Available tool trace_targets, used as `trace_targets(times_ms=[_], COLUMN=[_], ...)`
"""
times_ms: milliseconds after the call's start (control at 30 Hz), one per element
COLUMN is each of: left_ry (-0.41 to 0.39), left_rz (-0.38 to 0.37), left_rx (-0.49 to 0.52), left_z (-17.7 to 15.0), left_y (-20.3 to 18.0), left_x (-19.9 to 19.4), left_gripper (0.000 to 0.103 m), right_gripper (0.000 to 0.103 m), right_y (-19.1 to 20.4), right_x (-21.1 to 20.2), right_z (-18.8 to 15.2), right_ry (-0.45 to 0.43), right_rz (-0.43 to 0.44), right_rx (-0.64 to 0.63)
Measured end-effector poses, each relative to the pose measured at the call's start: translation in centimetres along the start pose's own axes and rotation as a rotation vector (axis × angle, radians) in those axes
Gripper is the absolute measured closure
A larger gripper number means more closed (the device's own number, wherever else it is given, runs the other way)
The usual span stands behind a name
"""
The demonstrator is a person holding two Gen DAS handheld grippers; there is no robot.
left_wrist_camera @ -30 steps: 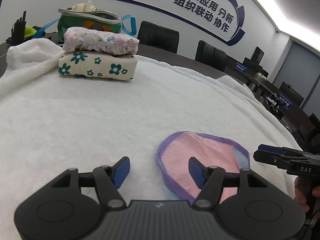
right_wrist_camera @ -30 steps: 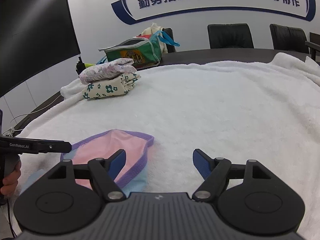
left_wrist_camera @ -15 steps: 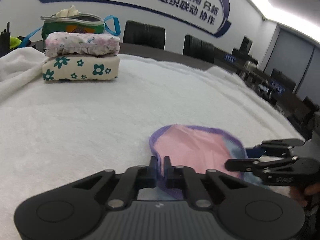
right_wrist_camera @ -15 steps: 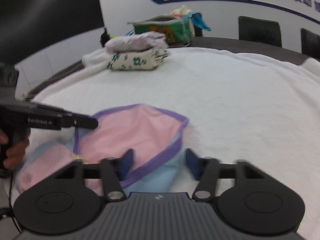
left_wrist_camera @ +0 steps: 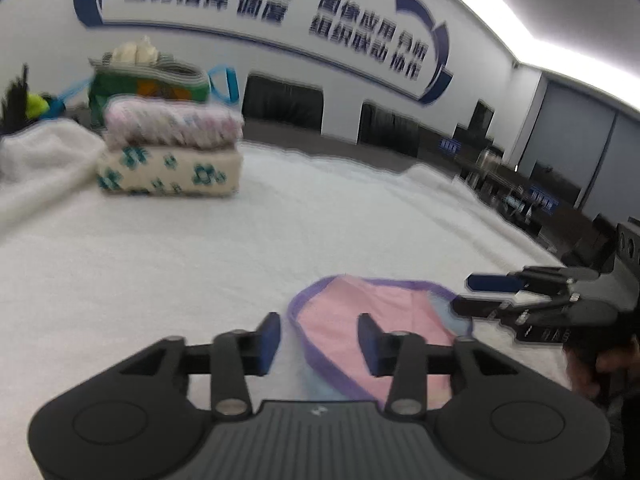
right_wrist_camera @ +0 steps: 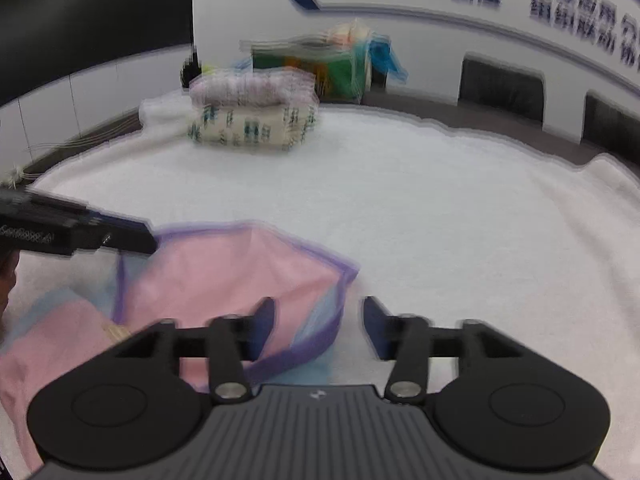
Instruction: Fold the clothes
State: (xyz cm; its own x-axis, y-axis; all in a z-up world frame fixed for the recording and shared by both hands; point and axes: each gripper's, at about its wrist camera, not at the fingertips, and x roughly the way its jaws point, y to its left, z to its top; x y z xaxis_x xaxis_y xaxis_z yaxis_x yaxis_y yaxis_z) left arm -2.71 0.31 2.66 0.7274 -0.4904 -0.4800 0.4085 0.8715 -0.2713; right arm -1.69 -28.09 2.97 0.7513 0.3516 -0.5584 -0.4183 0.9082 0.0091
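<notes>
Straddling pink garment (left_wrist_camera: 360,320) hem, left hand-held gripper (left_wrist_camera: 318,340) agape, right hand-held gripper (right_wrist_camera: 320,326) agape

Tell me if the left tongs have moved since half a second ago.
Yes. The left tongs have opened: shut on the purple hem then, they now straddle it, spread apart.
</notes>
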Motion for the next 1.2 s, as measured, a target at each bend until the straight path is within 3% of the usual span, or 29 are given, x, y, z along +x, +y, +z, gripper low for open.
trace_targets(times_ms=[100, 200, 400, 500, 533, 600, 767, 833, 933, 1067, 1133, 1200], left_ry=[-0.037, -0.049, -0.087, -0.045, -0.033, -0.019, 0.011, -0.015, -0.059, -0.040, 0.011, 0.071], left_rz=[-0.075, -0.180, -0.238, -0.275, -0.280, -0.264, -0.222, -0.212, -0.243, -0.256, -0.226, -0.164], left_rx=[0.033, 0.055, 0.221, 0.265, 0.276, 0.287, 0.313, 0.317, 0.364, 0.454, 0.373, 0.259], left_z=[-1.2, -2.5, -4.4, -5.2, -5.5, -5.7, -6.2, -6.2, -6.1, -4.2, -1.8, 1.1], left_y=[0.1, -0.2, -2.7, -3.0, -3.1, -3.2, -3.2, -2.9, -2.8, -3.8, -3.3, -2.4], left_x=[-3.8, -5.8, -6.3, -6.0, -5.9, -5.7, -5.4, -6.3, -7.8, -7.0, -5.2, -2.4], left_gripper=[0.052, 0.043, 0.041, 0.040, 0.037, 0.037, 0.037, 0.037, 0.036, 0.031, 0.031, 0.031], right_gripper=[0.050, 0.044, 0.043, 0.040, 0.035, 0.028, 0.028, 0.028, 0.028, 0.026, 0.025, 0.025], right_y=[-0.2, 1.1, 5.7, 7.3, 7.7, 8.4, 9.2, 9.3, 9.0, 7.6, 6.0, 3.7], right_x=[-3.8, -7.1, -8.2, -8.3, -8.5, -8.9, -8.5, -8.1, -8.4, -9.2, -8.7, -7.1], right_z=[-0.1, -1.5, -3.6, -4.1, -4.2, -4.3, -4.2, -4.2, -4.3, -4.3, -3.4, -1.9], right_ry=[-0.115, -0.174, -0.067, -0.009, -0.001, 0.014, 0.025, 0.026, 0.016, -0.012, -0.043, -0.056], right_rz=[0.031, 0.128, 0.241, 0.277, 0.281, 0.284, 0.265, 0.264, 0.265, 0.273, 0.225, 0.138], right_rx=[-0.018, -0.135, -0.330, -0.389, -0.400, -0.420, -0.476, -0.497, -0.514, -0.520, -0.454, -0.301])
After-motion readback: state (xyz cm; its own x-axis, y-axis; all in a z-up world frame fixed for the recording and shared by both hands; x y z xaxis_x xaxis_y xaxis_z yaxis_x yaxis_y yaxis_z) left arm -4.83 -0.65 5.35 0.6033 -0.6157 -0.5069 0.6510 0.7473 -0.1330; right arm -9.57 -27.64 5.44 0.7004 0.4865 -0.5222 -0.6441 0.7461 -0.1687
